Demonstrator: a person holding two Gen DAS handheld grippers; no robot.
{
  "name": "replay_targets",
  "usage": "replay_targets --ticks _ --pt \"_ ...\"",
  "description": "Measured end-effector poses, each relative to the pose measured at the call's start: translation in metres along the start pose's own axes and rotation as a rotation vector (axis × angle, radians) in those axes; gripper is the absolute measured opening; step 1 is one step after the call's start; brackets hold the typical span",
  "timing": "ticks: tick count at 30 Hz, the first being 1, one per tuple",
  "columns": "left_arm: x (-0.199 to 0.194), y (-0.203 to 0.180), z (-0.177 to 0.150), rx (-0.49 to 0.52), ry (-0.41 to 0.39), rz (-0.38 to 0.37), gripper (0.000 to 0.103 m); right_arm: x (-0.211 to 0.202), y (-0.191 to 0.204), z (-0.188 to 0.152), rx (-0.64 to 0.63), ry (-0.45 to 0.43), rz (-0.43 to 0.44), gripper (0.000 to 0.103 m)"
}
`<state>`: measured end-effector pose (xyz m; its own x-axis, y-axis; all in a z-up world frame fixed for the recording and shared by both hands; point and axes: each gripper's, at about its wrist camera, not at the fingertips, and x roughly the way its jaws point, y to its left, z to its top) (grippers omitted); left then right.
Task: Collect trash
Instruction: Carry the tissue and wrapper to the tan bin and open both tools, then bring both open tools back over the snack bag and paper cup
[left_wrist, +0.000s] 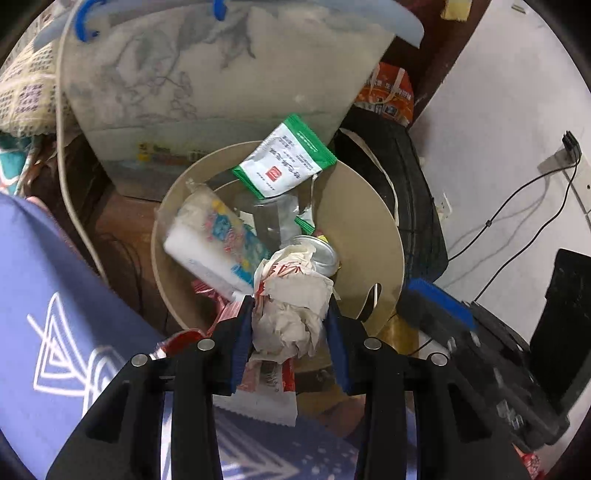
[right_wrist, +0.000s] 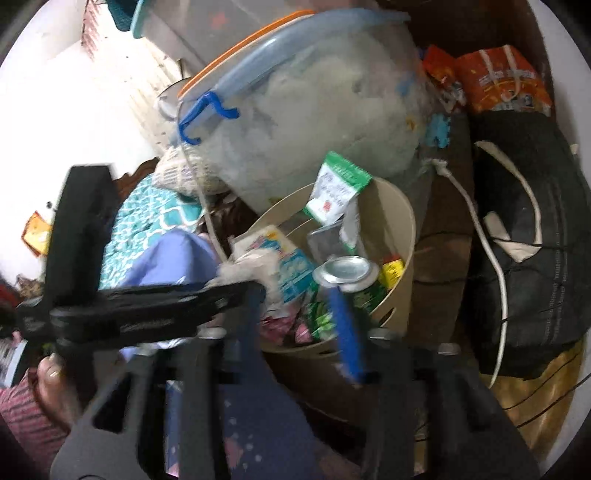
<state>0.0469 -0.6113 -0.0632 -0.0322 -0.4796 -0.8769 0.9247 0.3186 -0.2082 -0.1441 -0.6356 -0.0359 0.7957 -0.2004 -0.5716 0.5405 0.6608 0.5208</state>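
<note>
My left gripper (left_wrist: 291, 314) is shut on a crumpled wad of white paper with red print (left_wrist: 291, 306), held over the near rim of the beige bin (left_wrist: 369, 229). The bin holds a green-and-white sachet (left_wrist: 284, 162), a white tissue pack with coloured print (left_wrist: 214, 243), a drink can (left_wrist: 319, 253) and red wrappers. In the right wrist view my right gripper (right_wrist: 299, 317) stands open over the bin (right_wrist: 399, 236), just above the can (right_wrist: 347, 275), with nothing pressed between its pads. The left gripper (right_wrist: 251, 284) crosses in from the left with the paper wad (right_wrist: 251, 266).
A clear storage box with blue latches (left_wrist: 221, 74) leans right behind the bin. A black bag with a white strap (right_wrist: 528, 240) and an orange packet (right_wrist: 502, 81) crowd the right side. Blue patterned cloth (left_wrist: 55, 295) lies left; cables hang along the white wall (left_wrist: 517, 206).
</note>
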Motion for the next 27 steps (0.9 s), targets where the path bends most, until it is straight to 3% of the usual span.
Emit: replay_targets --ticks 2,6,9,11,13,17,23,27 --pt "0.005 -0.002 0.004 0.009 0.013 0.004 0.035 -0.004 0.007 -0.003 -0.032 0.003 0.034 0.054" --pt "0.011 -0.003 0.017 0.008 0.03 -0.027 0.035 -0.013 0.018 -0.008 -0.111 -0.006 -0.029 0.054" --pt "0.001 -0.011 0.031 0.001 0.012 -0.071 0.047 -0.023 0.013 -0.009 -0.07 -0.024 -0.01 0.055" --pt "-0.007 -0.019 0.036 0.026 -0.007 -0.07 0.063 -0.028 0.013 -0.011 -0.061 -0.037 -0.013 0.055" --pt "-0.015 -0.028 0.037 0.053 -0.027 -0.059 0.072 -0.035 0.008 -0.011 -0.029 -0.046 0.008 0.055" --pt "-0.032 -0.033 0.034 0.059 -0.056 -0.057 0.074 -0.037 0.007 -0.016 0.007 -0.048 0.027 0.055" --pt "-0.105 0.005 -0.002 -0.011 -0.182 -0.079 0.074 -0.039 0.046 -0.016 -0.044 -0.027 0.078 0.055" --pt "-0.159 0.064 -0.066 -0.109 -0.26 -0.027 0.074 -0.029 0.095 -0.018 -0.108 0.005 0.15 0.055"
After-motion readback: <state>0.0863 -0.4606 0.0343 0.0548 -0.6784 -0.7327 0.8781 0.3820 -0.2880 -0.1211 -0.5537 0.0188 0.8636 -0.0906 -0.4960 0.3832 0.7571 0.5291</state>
